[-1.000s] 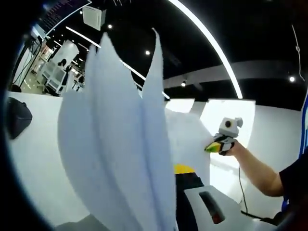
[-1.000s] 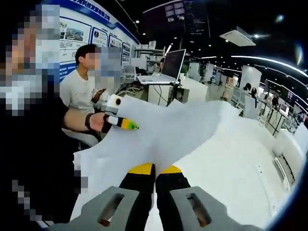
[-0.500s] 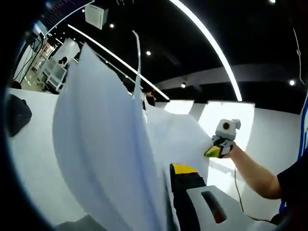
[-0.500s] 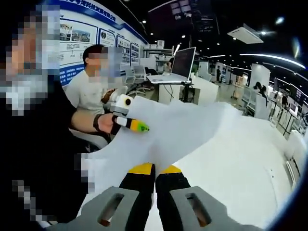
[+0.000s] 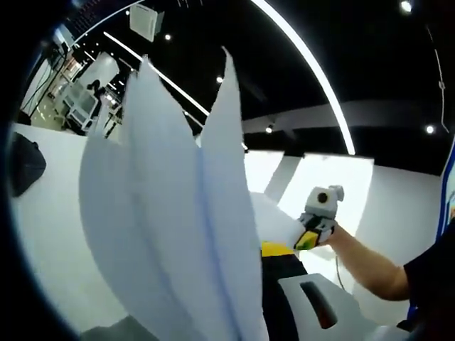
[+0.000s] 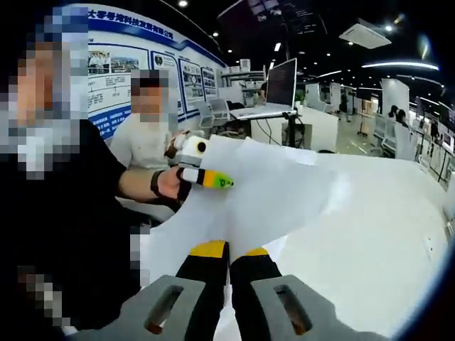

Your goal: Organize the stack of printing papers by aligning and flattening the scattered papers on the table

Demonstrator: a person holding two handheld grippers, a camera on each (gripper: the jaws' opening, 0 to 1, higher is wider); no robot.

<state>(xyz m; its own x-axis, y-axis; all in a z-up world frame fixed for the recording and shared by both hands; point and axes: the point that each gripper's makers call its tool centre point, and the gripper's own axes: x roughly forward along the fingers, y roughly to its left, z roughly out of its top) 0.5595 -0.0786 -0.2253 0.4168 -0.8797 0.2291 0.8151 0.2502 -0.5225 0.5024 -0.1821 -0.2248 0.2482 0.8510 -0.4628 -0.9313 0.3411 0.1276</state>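
— Papers are fanned apart again beside your left hand-held gripper; half a second ago they were pressed closer together. What's holding them?

— Both of yours. The right hand-held gripper has its jaws closed on the sheets' near edge, the left is clamped on the far edge, and the stack hangs above the tabletop.

— So aligned yet?

— No. You've drawn your hands nearer; edges likely still need squaring.

No legible text. Blue header strip on wall display boards in right gripper view carries white characters, too small and blurred to read. Panels below it: print unreadable. Papers blank on the visible side.
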